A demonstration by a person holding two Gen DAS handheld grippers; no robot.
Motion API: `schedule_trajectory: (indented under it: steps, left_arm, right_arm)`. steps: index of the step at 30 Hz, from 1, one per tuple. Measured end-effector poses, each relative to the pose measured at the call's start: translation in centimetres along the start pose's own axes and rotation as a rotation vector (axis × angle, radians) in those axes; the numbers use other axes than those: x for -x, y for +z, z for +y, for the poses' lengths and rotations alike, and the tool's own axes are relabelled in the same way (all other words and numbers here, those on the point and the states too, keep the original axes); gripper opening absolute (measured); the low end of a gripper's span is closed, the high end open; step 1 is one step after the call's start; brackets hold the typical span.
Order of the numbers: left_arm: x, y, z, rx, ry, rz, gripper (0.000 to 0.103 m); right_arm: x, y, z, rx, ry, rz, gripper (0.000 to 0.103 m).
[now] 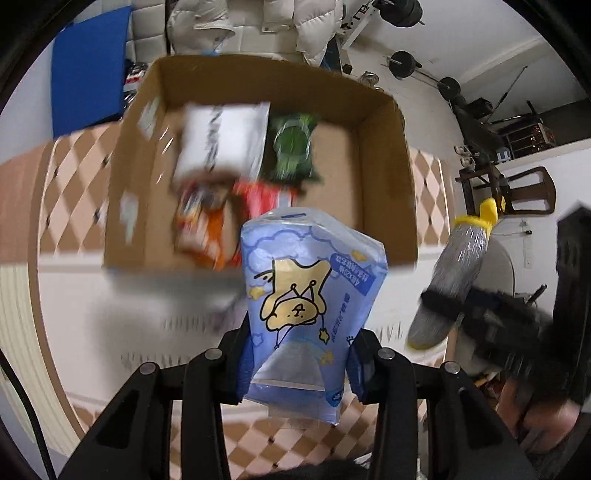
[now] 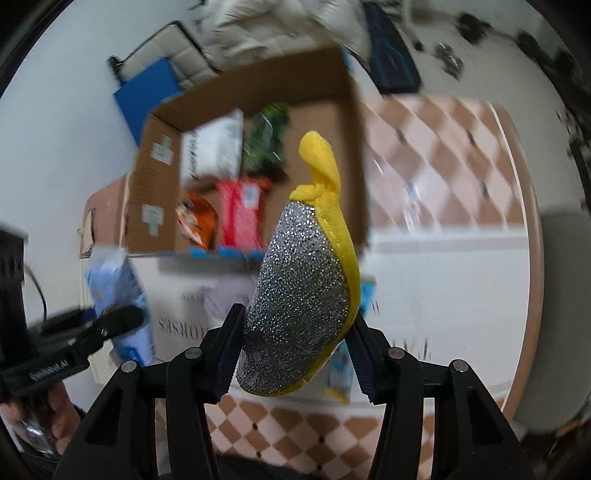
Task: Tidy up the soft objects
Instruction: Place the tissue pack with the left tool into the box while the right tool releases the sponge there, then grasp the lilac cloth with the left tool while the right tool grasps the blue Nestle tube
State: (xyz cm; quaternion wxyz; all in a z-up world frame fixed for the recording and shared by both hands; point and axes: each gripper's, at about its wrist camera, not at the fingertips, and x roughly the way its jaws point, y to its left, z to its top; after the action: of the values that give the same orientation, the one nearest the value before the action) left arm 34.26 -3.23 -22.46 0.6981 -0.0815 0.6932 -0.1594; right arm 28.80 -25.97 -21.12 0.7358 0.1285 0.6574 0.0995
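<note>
My left gripper (image 1: pixel 299 365) is shut on a blue tissue pack (image 1: pixel 310 295) with a cartoon bear print, held in the air just in front of the open cardboard box (image 1: pixel 384 177). My right gripper (image 2: pixel 295 350) is shut on a silver glittery sponge with a yellow edge (image 2: pixel 303 295), also held in front of the box (image 2: pixel 155 192). The sponge shows in the left wrist view (image 1: pixel 450 269) to the right of the box. The tissue pack shows in the right wrist view (image 2: pixel 118 295) at the left. The box holds a white packet (image 1: pixel 221 140), a green packet (image 1: pixel 291 147), a red pack (image 2: pixel 240 214) and an orange snack bag (image 2: pixel 195 221).
The box stands on a table with a pink and white checked cloth (image 2: pixel 443 155). A blue mat (image 1: pixel 88 70) leans behind it. A white puffy jacket (image 1: pixel 258 18), weights (image 1: pixel 402 62) and a wooden chair (image 1: pixel 517 192) are in the background. The views are motion blurred.
</note>
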Motion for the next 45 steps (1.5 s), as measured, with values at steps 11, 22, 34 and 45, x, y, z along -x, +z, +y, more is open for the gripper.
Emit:
schedule_trajectory:
  steps: [11, 22, 34, 45]
  left_arm:
    - [-8.3, 8.6, -2.4, 0.048, -0.019, 0.211, 0.038]
    - [-10.7, 8.0, -3.1, 0.107, -0.035, 0.312, 0.055]
    - [-4.6, 6.8, -4.0, 0.041, 0.098, 0.161, 0.094]
    - [1.2, 3.0, -2.6, 0.019, 0.305, -0.129, 0.1]
  right_arm:
    - [-6.2, 9.0, 2.6, 0.143, -0.077, 0.1, 0.056]
    - [-11.2, 10.9, 0.9, 0.152, -0.139, 0.279, 0.068]
    - [-8.9, 9.4, 0.8, 0.136, -0.173, 0.261, 0.097]
    - [-4.2, 6.3, 1.1, 0.041, -0.185, 0.057, 0.103]
